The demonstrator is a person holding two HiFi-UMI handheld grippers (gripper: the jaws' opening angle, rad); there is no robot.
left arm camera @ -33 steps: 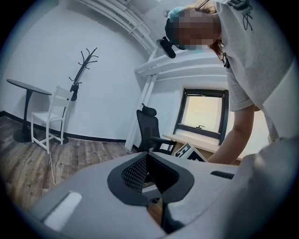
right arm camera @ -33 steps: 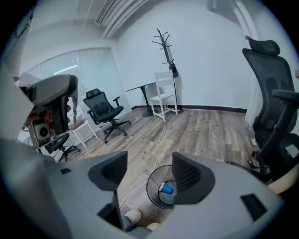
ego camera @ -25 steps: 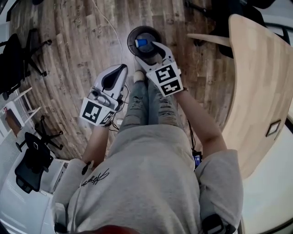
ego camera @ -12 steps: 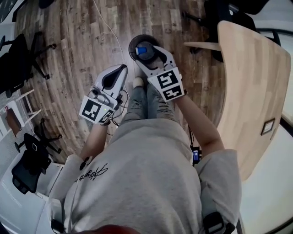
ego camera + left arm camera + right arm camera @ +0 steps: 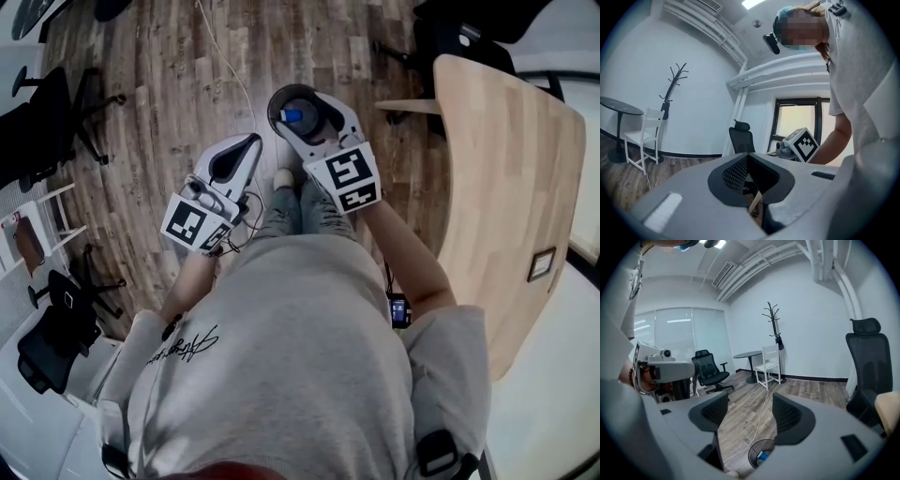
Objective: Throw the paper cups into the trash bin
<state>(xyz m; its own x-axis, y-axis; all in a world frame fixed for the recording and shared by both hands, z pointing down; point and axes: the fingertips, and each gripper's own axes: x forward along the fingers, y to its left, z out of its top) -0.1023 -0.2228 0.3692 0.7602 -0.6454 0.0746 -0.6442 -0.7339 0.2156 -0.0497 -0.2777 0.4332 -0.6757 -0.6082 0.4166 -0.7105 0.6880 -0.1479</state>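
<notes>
So the right claw (image 5: 749, 414) is spread wide with nothing in it, hanging right over the round trash bin (image 5: 273, 105) on the wood floor (image 5: 159, 103). A blue-and-white cup (image 5: 292, 115) sits inside the bin. The left claw (image 5: 749, 176) is pressed together, empty, off to the bin's side.
</notes>
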